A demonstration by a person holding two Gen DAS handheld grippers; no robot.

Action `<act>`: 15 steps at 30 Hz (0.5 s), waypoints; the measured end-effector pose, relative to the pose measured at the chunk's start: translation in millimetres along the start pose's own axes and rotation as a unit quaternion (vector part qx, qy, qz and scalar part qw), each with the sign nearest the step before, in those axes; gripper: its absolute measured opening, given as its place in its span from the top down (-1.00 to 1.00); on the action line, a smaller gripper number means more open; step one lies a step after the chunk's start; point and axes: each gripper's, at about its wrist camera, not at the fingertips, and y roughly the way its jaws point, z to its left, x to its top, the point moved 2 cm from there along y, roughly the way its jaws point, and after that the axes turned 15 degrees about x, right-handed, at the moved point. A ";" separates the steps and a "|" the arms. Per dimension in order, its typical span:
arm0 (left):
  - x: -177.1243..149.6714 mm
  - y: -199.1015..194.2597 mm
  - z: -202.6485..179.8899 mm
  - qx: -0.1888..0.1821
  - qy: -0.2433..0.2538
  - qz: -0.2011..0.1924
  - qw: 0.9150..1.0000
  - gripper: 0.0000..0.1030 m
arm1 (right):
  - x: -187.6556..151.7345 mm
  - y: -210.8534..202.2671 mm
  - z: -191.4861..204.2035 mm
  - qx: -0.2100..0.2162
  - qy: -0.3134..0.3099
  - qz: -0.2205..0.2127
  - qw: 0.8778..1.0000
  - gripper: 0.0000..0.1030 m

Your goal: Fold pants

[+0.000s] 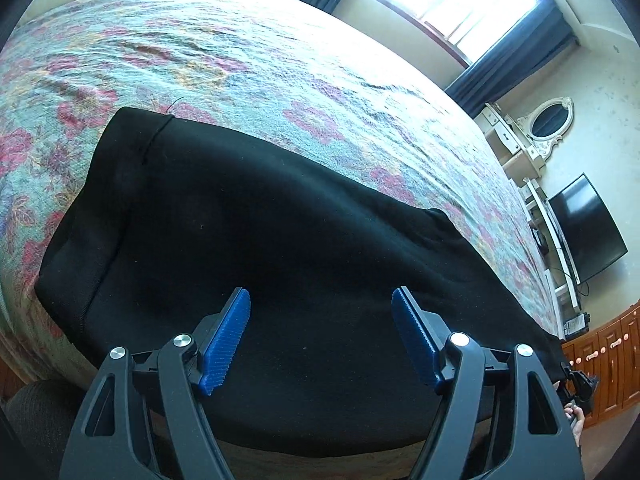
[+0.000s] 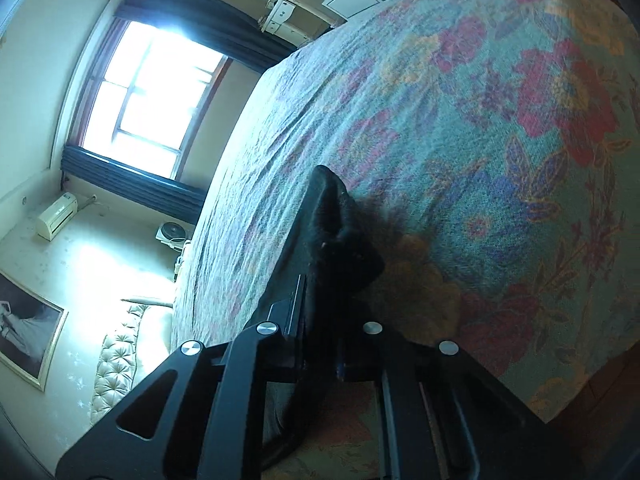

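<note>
The black pants (image 1: 256, 216) lie spread on the floral bedspread (image 1: 240, 60), reaching to the bed's near edge. My left gripper (image 1: 320, 300) is open above the pants, its blue pads (image 1: 226, 344) wide apart with nothing between them. In the right wrist view my right gripper (image 2: 320, 320) is shut on a bunched end of the black pants (image 2: 336, 228), which stands up between the fingers above the bedspread (image 2: 480, 120). The right gripper also shows small at the far right of the left wrist view (image 1: 576, 388), at the pants' end.
The bed fills most of both views. A window with dark curtains (image 1: 452, 4), a white dresser with an oval mirror (image 1: 548, 124), a television (image 1: 584, 228) and wooden cabinets (image 1: 612, 348) line the room beyond. A padded headboard (image 2: 124, 344) sits at one end.
</note>
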 end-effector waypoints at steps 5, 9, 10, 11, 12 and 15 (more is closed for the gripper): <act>2.6 1.9 -9.1 -0.009 0.027 0.007 1.000 -0.61 | -0.1 0.2 40.3 -0.014 -0.044 0.001 0.999 0.80; 0.9 9.0 -8.4 -0.001 0.082 0.021 0.996 -0.70 | -8.4 4.5 69.1 -0.021 -0.079 0.005 0.997 0.80; -2.0 9.0 -12.0 0.003 0.099 0.018 0.995 -0.76 | -11.1 9.8 78.2 -0.023 -0.085 0.006 0.996 0.80; -5.4 9.9 -16.0 0.009 0.119 0.014 0.993 -0.79 | -13.9 10.9 83.0 -0.022 -0.088 0.006 0.996 0.80; -8.4 11.1 -19.3 0.019 0.138 0.010 0.990 -0.79 | -16.0 12.9 87.5 -0.018 -0.088 0.007 0.996 0.80; -17.0 16.0 -27.0 0.046 0.189 -0.004 0.981 -0.82 | -22.5 20.7 102.9 -0.020 -0.101 0.013 0.995 0.80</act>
